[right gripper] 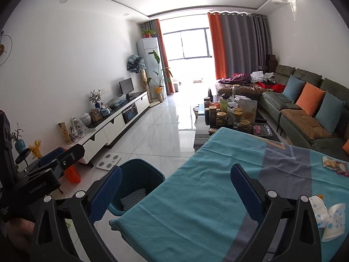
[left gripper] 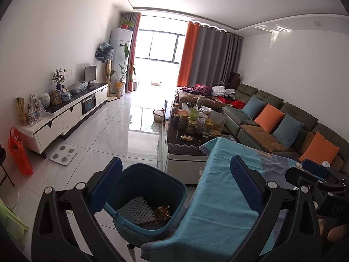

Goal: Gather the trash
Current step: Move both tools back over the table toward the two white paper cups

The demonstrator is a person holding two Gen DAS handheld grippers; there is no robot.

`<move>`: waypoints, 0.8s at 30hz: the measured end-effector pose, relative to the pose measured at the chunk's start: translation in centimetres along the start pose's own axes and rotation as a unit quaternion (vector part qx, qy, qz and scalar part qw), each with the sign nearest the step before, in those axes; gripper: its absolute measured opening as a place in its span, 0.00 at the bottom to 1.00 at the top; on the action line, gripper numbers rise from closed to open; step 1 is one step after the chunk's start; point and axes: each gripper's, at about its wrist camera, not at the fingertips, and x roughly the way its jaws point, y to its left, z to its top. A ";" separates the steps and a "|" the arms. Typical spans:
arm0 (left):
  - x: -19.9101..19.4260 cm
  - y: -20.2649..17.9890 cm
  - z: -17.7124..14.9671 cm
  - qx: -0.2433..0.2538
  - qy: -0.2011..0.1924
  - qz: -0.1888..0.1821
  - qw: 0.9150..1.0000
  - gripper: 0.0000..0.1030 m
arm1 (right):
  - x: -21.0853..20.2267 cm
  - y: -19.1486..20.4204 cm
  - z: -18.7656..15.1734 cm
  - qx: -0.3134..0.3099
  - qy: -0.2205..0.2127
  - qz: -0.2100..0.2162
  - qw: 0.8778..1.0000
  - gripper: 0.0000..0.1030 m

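Observation:
A teal trash bin (left gripper: 150,198) stands on the floor against the left edge of a table under a teal cloth (left gripper: 220,187). Inside it lie a white foam net (left gripper: 136,209) and a gold wrapper (left gripper: 162,212). My left gripper (left gripper: 176,185) hangs open above the bin and the table edge, with nothing between its fingers. My right gripper (right gripper: 176,190) is also open and empty, over the cloth (right gripper: 196,196) beside the bin (right gripper: 139,179). On the cloth to the right lie a snack wrapper (right gripper: 334,166) and a crumpled white wrapper (right gripper: 327,216).
Beyond the cloth stands a coffee table (right gripper: 220,120) crowded with jars. A green sofa (right gripper: 305,113) with cushions runs along the right wall, a white TV cabinet (left gripper: 65,113) along the left. A bathroom scale (left gripper: 63,152) and an orange bag (left gripper: 19,152) sit on the tiled floor.

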 end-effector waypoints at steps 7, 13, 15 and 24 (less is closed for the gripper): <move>-1.2 -4.9 -1.1 0.021 0.010 -0.058 0.998 0.95 | -4.2 -2.8 -2.3 0.024 -0.026 -0.052 0.998 0.93; -1.0 -8.8 -3.4 0.045 0.041 -0.111 0.992 0.95 | -7.2 -5.5 -5.6 0.048 -0.026 -0.112 0.992 0.93; -0.5 -10.2 -4.3 0.059 0.052 -0.127 0.989 0.95 | -8.2 -6.4 -6.9 0.058 -0.025 -0.129 0.990 0.93; -1.0 -16.1 -8.5 0.119 0.079 -0.193 0.971 0.95 | -13.3 -11.0 -12.2 0.128 -0.033 -0.207 0.969 0.93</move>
